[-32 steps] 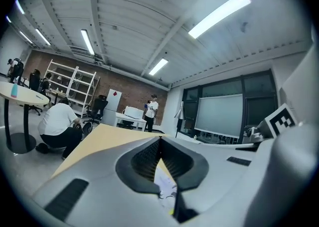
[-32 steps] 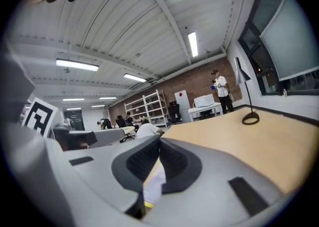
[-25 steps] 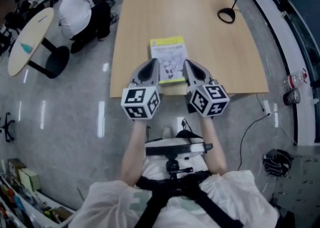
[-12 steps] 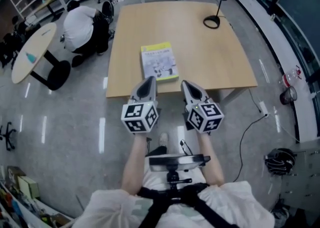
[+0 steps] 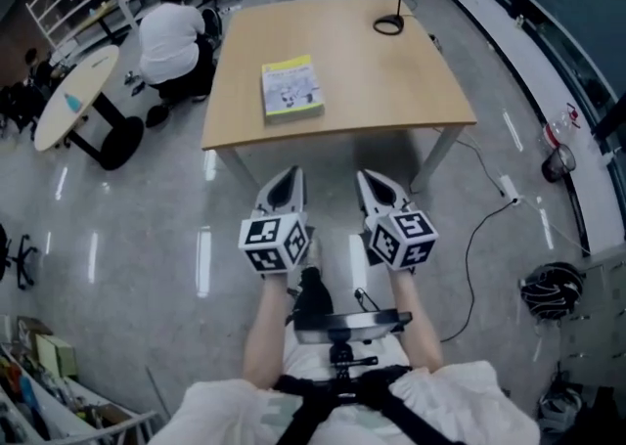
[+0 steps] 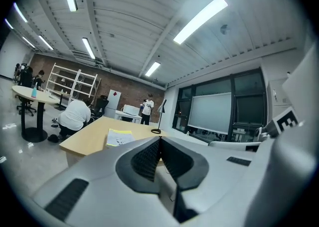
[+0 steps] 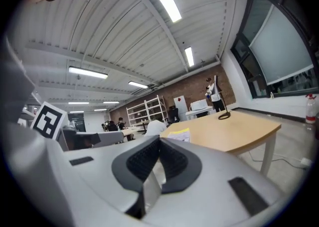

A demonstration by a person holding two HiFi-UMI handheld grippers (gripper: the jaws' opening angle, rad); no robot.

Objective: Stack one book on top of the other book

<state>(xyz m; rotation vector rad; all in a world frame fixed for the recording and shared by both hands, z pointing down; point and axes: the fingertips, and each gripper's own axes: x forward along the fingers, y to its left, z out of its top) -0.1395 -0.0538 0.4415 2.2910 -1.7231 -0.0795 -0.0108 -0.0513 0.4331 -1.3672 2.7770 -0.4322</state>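
We find the grey left gripper (image 5: 291, 173) and grey right gripper (image 5: 365, 177) both clenched on nothing; the yellow-and-white paperback book (image 5: 290, 88) lies flat on the light wooden square table (image 5: 391, 81), at 12 o'clock from them, well apart.

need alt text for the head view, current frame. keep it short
Seen from above, a person holds the left gripper and right gripper, both shut and empty, over the floor short of a wooden table. A yellow-edged book lies on the table's near left part, a lamp base at its far edge.
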